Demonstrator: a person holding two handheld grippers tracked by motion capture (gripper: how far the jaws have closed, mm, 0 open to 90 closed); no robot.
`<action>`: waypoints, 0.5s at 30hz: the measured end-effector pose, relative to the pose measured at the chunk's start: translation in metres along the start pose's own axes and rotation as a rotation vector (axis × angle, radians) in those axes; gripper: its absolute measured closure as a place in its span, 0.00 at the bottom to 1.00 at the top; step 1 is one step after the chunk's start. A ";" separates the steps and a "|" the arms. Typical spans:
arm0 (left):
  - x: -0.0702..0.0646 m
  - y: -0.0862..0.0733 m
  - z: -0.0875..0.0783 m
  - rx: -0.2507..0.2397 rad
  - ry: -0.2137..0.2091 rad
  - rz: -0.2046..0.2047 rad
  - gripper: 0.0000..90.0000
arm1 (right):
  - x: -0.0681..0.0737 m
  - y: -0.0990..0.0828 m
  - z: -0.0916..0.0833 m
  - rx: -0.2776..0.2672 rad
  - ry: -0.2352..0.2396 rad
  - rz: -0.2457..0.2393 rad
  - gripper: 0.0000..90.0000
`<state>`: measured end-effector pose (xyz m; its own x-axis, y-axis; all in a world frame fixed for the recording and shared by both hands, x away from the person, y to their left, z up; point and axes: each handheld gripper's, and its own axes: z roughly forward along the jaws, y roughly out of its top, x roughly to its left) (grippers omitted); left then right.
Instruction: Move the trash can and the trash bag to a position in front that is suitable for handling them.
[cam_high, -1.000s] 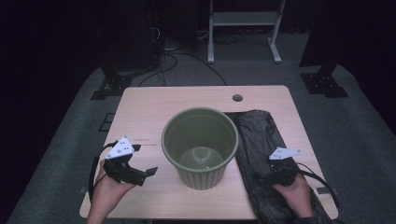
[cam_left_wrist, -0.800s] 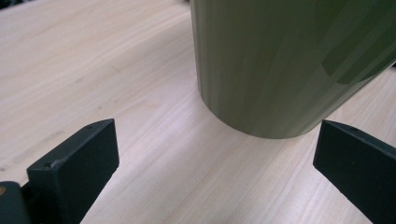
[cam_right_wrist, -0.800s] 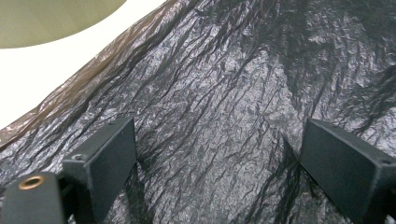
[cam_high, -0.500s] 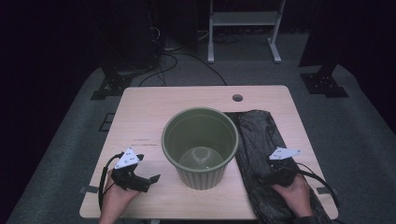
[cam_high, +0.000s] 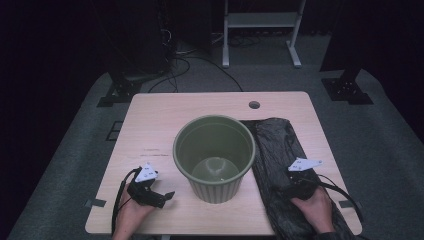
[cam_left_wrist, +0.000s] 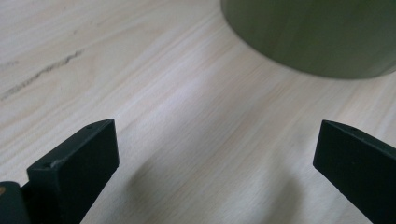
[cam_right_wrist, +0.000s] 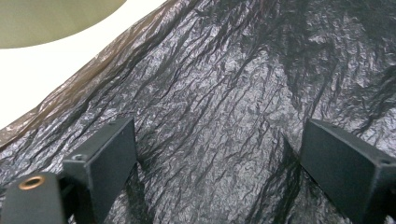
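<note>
A green bin (cam_high: 214, 156) stands upright and empty in the middle of the wooden table (cam_high: 165, 115). Right of it a crumpled black plastic bag (cam_high: 274, 145) lies flat, reaching the front edge. My left gripper (cam_high: 162, 196) rests on the table at the front left, open, pointing toward the bin's base (cam_left_wrist: 317, 37), with bare wood between its jaws. My right gripper (cam_high: 289, 186) sits on the bag (cam_right_wrist: 224, 107), open, its jaws spread just over the wrinkled plastic. A corner of the bin (cam_right_wrist: 51, 18) shows at the upper left of the right gripper view.
A round cable hole (cam_high: 254, 105) lies near the table's far edge. Beyond the table stand a white metal frame (cam_high: 260, 25), dark stands and cables on grey carpet. Tape tabs mark the table's front corners.
My left gripper has drawn back toward the front edge and turned to point right, toward the bin's base. The right gripper has stayed on the bag.
</note>
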<state>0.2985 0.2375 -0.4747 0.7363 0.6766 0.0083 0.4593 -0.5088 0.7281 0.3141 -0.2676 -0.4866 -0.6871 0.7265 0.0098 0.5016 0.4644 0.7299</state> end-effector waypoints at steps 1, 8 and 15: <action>0.000 -0.001 0.001 0.007 -0.002 -0.002 0.00 | 0.000 0.000 0.000 0.000 0.000 0.000 0.11; 0.001 -0.004 0.007 0.025 -0.003 0.006 0.00 | 0.001 -0.001 -0.002 -0.001 0.005 -0.002 0.11; 0.001 -0.005 0.007 0.022 -0.004 0.010 0.00 | -0.003 0.008 -0.023 -0.052 -0.027 0.007 0.11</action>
<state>0.3005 0.2367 -0.4831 0.7425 0.6697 0.0127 0.4628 -0.5268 0.7129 0.3081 -0.2773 -0.4652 -0.6690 0.7432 -0.0028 0.4780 0.4332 0.7641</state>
